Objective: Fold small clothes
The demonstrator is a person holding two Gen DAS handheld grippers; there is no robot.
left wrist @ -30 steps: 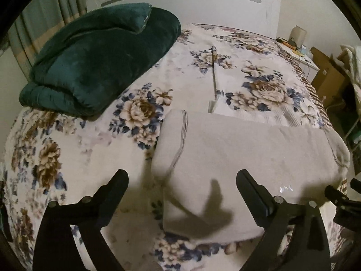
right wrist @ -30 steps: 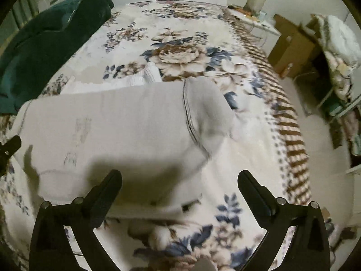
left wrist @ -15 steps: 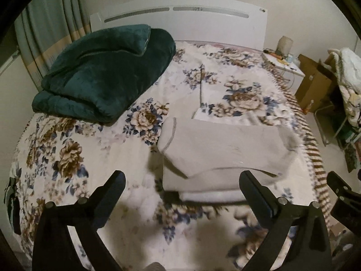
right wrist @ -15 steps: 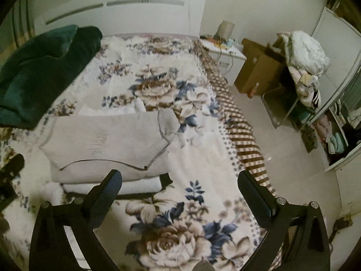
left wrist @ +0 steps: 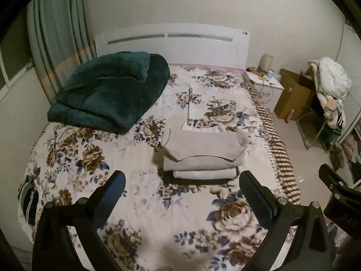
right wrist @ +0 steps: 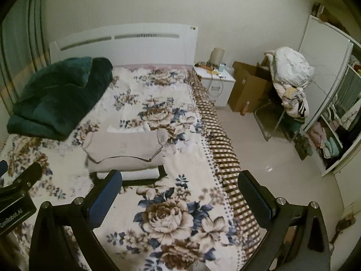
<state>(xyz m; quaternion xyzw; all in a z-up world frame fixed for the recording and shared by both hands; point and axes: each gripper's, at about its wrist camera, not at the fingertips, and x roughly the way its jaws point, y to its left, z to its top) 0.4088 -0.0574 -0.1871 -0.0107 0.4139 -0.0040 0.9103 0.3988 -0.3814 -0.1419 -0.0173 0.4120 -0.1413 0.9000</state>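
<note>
**Folded garment resting on the bed, both tools withdrawn**

Bedroom surroundings are shown in both wrist views, and the bed (left wrist: 67,158), covered by a floral spread, is taken as the landmark. At the head end of the bed, on its left side, a dark green blanket (left wrist: 110,92) is piled. Beside the bed, past the white nightstand (right wrist: 216,79), an open cardboard box (right wrist: 248,88) is seen; its contents cannot be made out. Next to it a chair (right wrist: 286,103) is heaped with laundry.

Near the middle of the bed the grey garment (left wrist: 203,151) is laid as a neat rectangle on top of a white folded piece (left wrist: 203,174), with something dark beneath them. This fold is judged complete; no unfolded small clothes are visible on the bed, so what remains cannot be told.

The left tool (left wrist: 180,194) and the right tool (right wrist: 180,192) are held above the foot of the bed, well apart from the garment, fingers spread wide and nothing gripped.
</note>
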